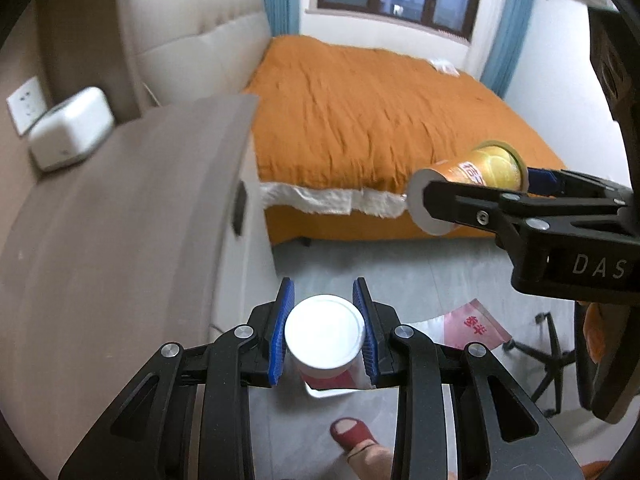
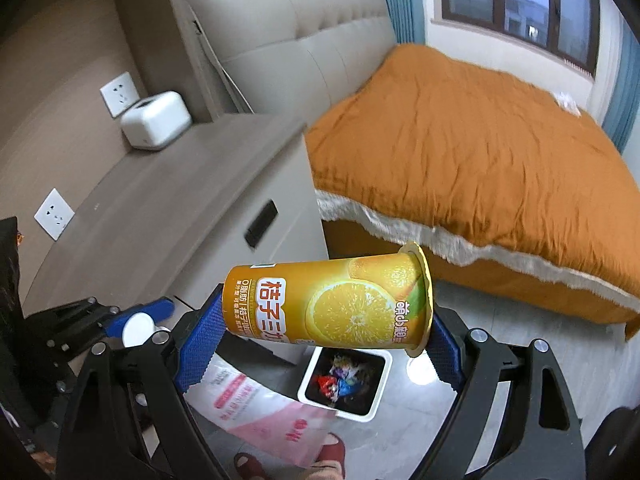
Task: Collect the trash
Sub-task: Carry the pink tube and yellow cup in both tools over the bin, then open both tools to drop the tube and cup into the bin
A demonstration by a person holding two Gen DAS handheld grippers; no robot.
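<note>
So both pieces of trash are being carried over the white trash bin (image 2: pixel 344 384) on the floor, which is already holding some crumpled wrappers. The orange juice cup (image 2: pixel 332 304) is held sideways across the right gripper (image 2: pixel 320 340), jaws spread wide and pressed on its two ends, probably so it drops flat. It's hanging right above the bin. The left gripper (image 1: pixel 325 328) is nearly closed on a small white-lidded cup (image 1: pixel 325 334), kept upright, likely so nothing spills, just beside the bin, bedside-cabinet side.
</note>
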